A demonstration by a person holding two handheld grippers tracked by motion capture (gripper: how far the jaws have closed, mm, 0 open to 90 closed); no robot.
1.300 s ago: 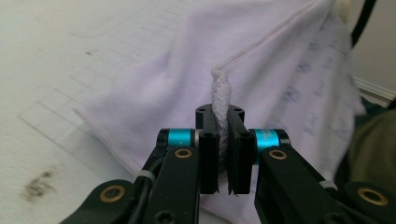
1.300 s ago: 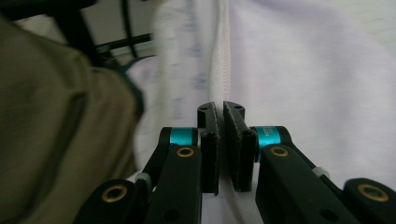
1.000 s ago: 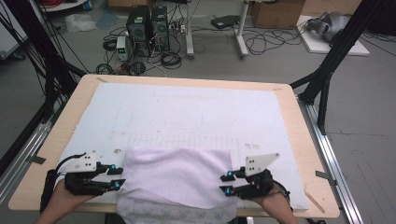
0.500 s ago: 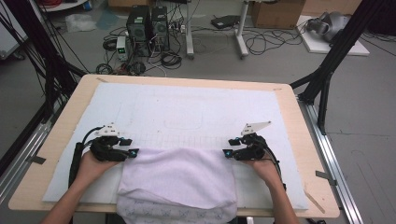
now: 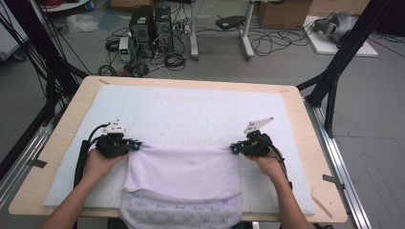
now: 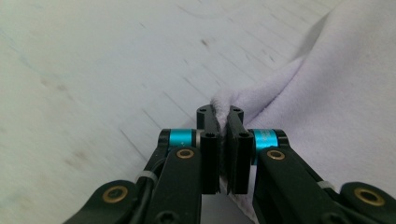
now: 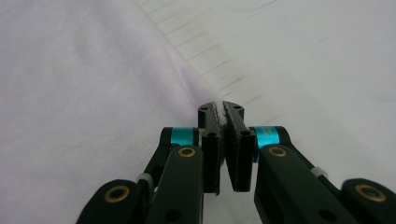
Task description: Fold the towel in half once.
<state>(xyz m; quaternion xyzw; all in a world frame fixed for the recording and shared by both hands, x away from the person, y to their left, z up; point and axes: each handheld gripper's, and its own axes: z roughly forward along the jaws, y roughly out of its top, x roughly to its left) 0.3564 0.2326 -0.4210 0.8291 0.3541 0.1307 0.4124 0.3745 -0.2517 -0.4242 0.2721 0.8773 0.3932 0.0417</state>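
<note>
While towel (image 5: pixel 184 179) lay on white mat (image 5: pixel 200 112) near tabletop (image 5: pixel 310 143) front edge, its near end hanging over that edge, your left gripper (image 5: pixel 136 146) had just closed onto towel's far-left corner; your right gripper (image 5: pixel 234 149) had just closed onto towel's far-right corner. Both pinched fabric, far hem taut between them.

You're working a pale lilac towel (image 5: pixel 184 174), plain across its upper part and printed with rows of small dark blue motifs along its hem at the bottom centre of the high view. It lies on a white mat (image 5: pixel 200 107) with faint grey lines, over a light wooden table (image 5: pixel 313 129). Your left gripper (image 6: pixel 223 133) and right gripper (image 7: pixel 223 127) are black with turquoise bands and brass-coloured rivets.
</note>
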